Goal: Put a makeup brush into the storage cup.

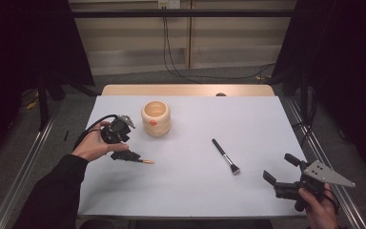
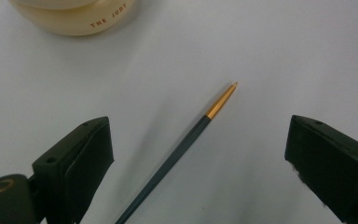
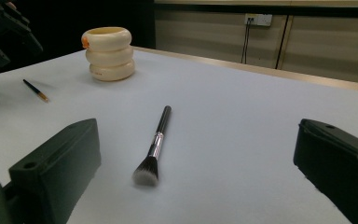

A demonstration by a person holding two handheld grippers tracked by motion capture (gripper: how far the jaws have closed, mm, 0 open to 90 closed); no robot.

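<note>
Left gripper (image 2: pixel 196 154) jaws wide, empty, straddling the pencil (image 2: pixel 186 140) lying flat near the cup (image 2: pixel 74 18). Pencil probably light, stiff, thin, may roll; grip mid-shaft. Right gripper (image 3: pixel 196 163) also wide, empty, facing the brush (image 3: pixel 156 142).

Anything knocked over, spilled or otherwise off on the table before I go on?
Nothing stands out. The cream holder stands upright, apart from both brushes. The thin brush lies flat between the open left gripper jaws, untouched. The makeup brush lies flat ahead of the open right gripper. No spills or damage show.
</note>
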